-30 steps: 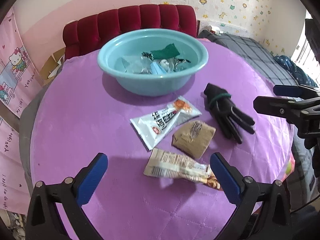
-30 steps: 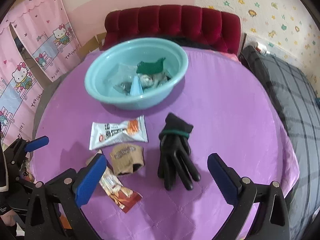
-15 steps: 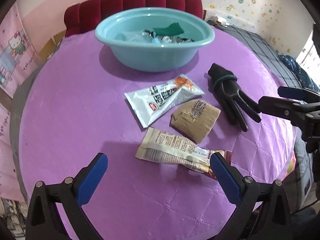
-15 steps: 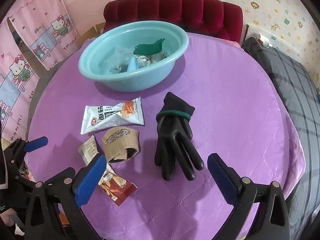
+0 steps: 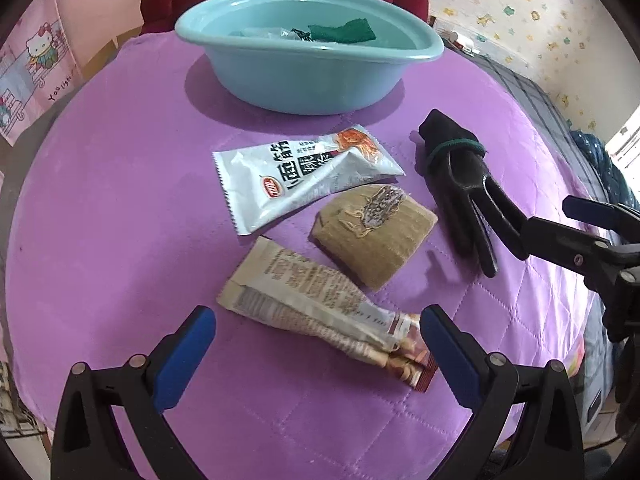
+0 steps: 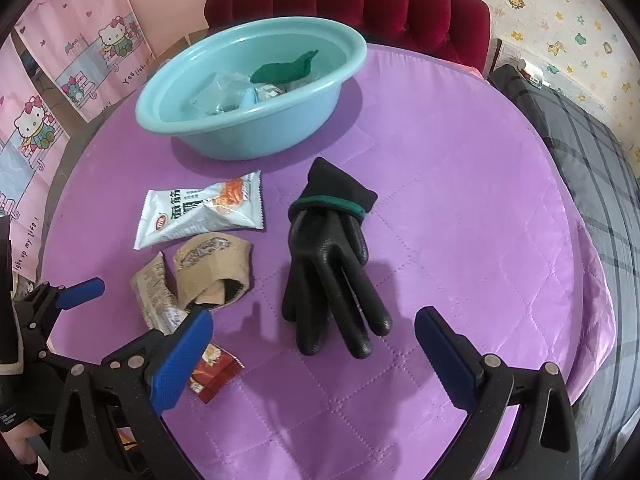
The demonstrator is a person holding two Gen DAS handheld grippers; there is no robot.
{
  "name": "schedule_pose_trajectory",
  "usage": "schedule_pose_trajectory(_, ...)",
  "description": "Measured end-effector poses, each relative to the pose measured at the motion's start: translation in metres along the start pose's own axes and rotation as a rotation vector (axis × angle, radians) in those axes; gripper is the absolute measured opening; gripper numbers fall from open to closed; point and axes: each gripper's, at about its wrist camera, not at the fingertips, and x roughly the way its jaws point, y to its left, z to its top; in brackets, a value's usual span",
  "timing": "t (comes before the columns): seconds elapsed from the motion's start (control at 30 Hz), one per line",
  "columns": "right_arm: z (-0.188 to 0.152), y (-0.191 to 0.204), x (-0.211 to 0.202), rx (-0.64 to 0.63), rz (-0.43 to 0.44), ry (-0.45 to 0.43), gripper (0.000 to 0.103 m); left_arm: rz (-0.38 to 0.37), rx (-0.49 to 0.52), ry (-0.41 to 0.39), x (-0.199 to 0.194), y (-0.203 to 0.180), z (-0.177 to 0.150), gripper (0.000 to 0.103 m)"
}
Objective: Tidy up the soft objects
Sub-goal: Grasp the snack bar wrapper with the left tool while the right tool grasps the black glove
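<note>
On the purple table lie a crumpled beige wrapper (image 5: 320, 304) (image 6: 154, 296), a brown sleeve (image 5: 374, 234) (image 6: 214, 272), a white snack packet (image 5: 304, 176) (image 6: 202, 214) and a black glove (image 5: 460, 184) (image 6: 330, 276). My left gripper (image 5: 318, 344) is open, low over the table, its blue pads straddling the near end of the wrapper. My right gripper (image 6: 314, 352) is open just before the glove's fingertips; it also shows at the right edge of the left wrist view. The teal basin (image 5: 308, 76) (image 6: 256, 132) at the back holds a green cloth (image 6: 286, 70) and clear bags.
A red tufted chair back (image 6: 360, 4) stands behind the table. Pink cartoon curtains (image 6: 60, 80) hang at the left. A dark plaid bed (image 6: 580, 128) lies to the right. A hand (image 6: 16, 446) grips the left tool at the lower left.
Both grippers have dropped and moved forward: the left now brackets the beige wrapper, the right has closed in on the glove. Nothing on the table has shifted.
</note>
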Motion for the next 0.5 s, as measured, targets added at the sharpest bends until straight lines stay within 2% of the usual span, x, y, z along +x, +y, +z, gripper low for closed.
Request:
schedule_pose_trajectory(0.23,0.0,-0.008,0.009,-0.014,-0.013,0.003,0.103,0.005,-0.037,0.05,0.021,-0.008,0.0,0.103)
schedule_pose_trajectory(0.33,0.0,-0.01,0.013,-0.014,-0.009,0.01,0.103,-0.002,-0.066,0.063,0.025,-0.006,0.0,0.093)
schedule_pose_trajectory(0.4,0.0,-0.011,0.016,-0.021,-0.007,0.017,0.103,-0.006,-0.081,0.064,0.027,-0.004,0.0,0.091)
schedule_pose_trajectory(0.5,-0.001,-0.012,0.021,-0.027,-0.006,0.026,0.103,-0.041,-0.113,0.073,0.029,0.002,-0.003,0.079)
